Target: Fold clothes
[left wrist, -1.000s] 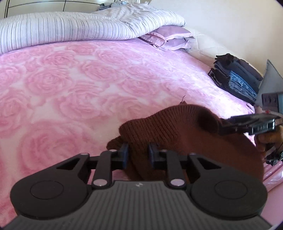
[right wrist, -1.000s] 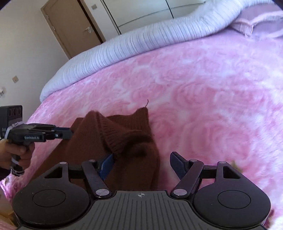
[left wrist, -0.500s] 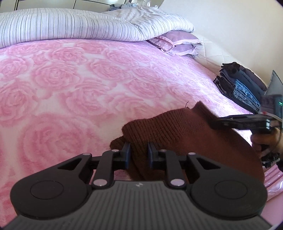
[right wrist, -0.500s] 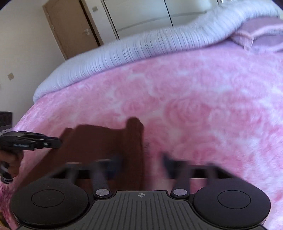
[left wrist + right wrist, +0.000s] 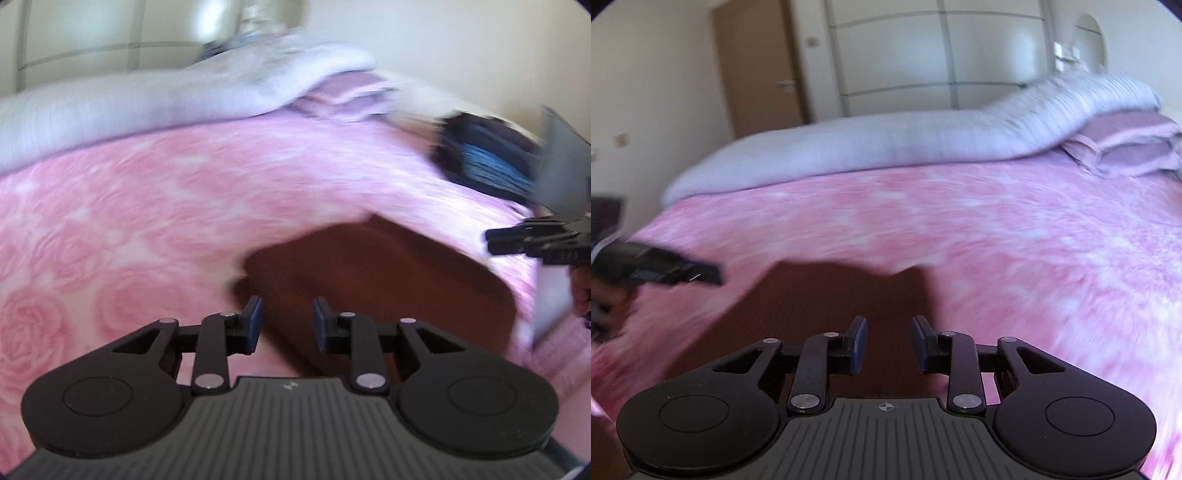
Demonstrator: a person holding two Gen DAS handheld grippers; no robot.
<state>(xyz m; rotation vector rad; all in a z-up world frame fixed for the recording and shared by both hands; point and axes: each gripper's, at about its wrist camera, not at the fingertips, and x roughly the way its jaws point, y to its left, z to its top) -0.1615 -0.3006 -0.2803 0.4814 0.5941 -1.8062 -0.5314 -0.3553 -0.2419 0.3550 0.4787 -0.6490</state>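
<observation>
My left claw (image 5: 284, 325) and my right claw (image 5: 888, 345) have both just been opening and hold nothing, their pads apart above the brown knitted sweater (image 5: 376, 280) lying on the pink rose-patterned bed cover (image 5: 147, 206).

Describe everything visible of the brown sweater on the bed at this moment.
The brown sweater is a dark reddish-brown garment; motion blur hides its texture here. It lies flat on the pink rose-patterned bedspread near the bed's front edge, with a roughly straight far edge and one raised corner. The left gripper and right gripper both hover above it, jaws parted with nothing pinched between the pads; both have just been opening. Only the bedspread visibly touches it.
</observation>
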